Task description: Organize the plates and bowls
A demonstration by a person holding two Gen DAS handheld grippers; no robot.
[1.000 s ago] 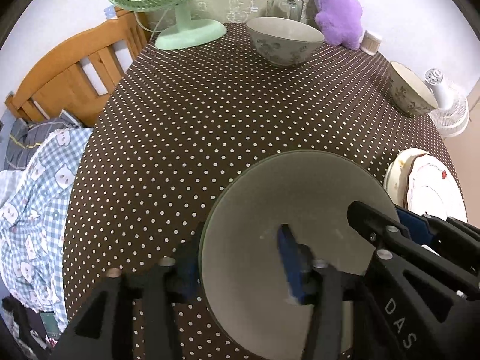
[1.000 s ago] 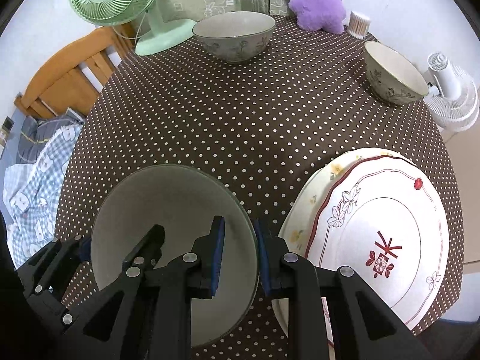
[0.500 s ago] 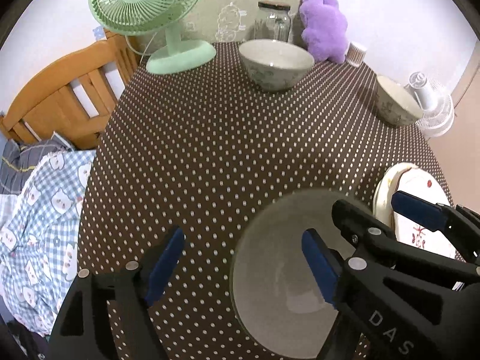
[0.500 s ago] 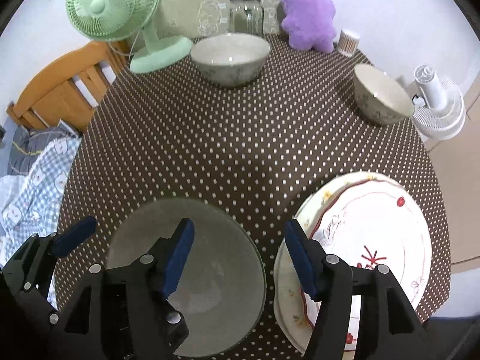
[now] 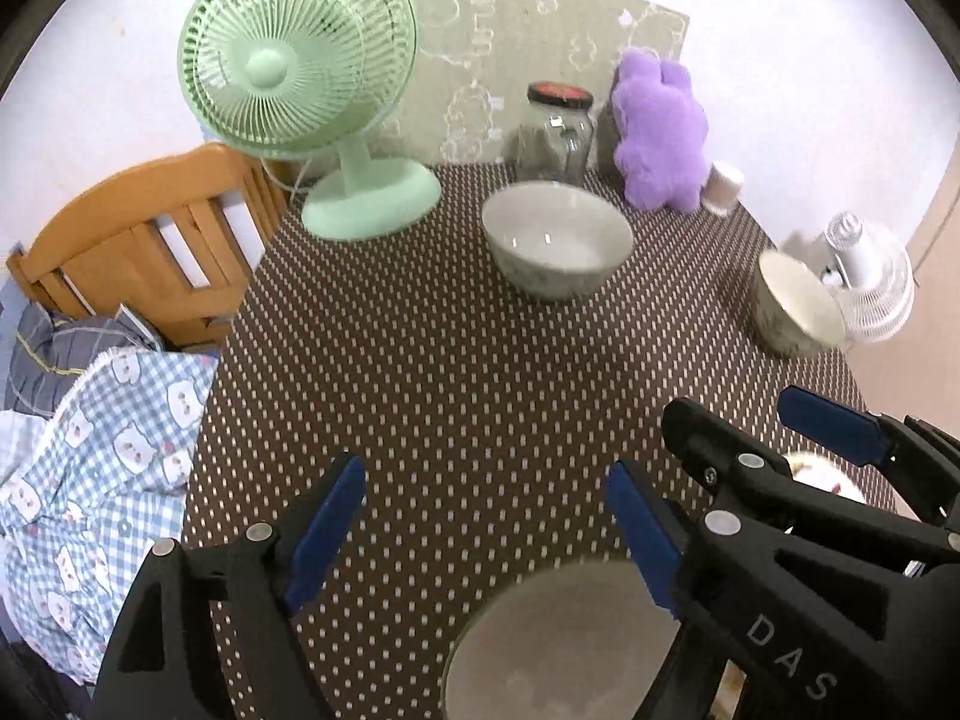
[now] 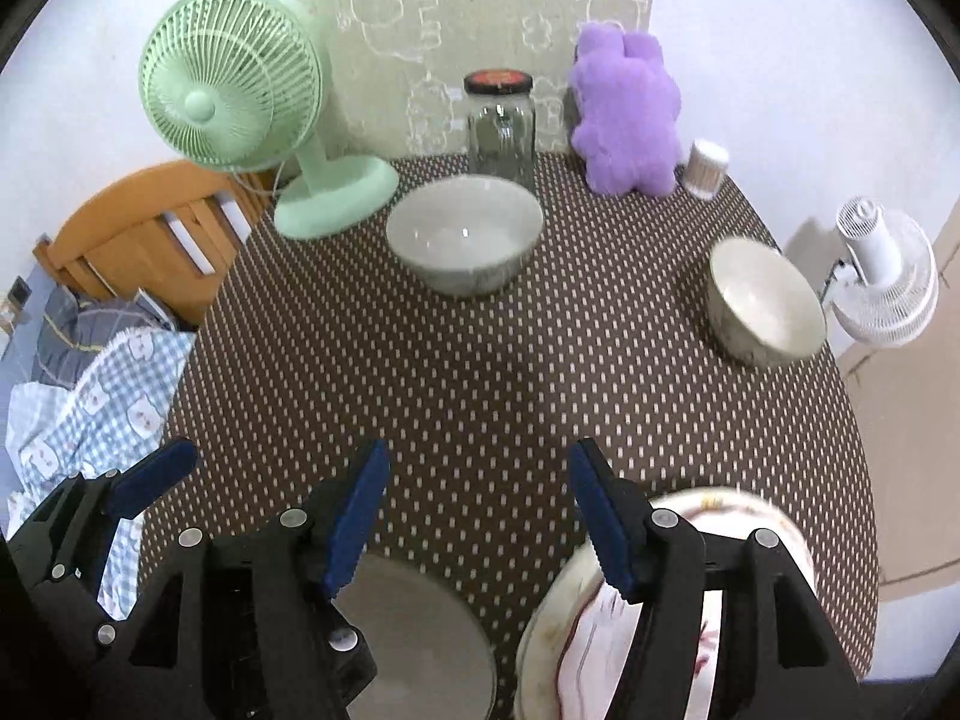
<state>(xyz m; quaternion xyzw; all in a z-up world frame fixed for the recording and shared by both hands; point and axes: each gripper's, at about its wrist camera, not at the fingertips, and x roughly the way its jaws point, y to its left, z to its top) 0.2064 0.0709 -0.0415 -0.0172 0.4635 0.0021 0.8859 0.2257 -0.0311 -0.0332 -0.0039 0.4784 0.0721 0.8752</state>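
Left gripper (image 5: 483, 531) jaws still opening, nothing between them, right gripper (image 6: 477, 513) spread and empty, grey bowl (image 5: 558, 642) on near table edge, plates (image 6: 672, 612) just right, two bowls (image 6: 465, 240) (image 6: 765, 300) far

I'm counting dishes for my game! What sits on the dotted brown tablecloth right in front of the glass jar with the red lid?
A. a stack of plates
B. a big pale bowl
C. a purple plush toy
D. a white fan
B: the big pale ceramic bowl stands just in front of the red-lidded glass jar.
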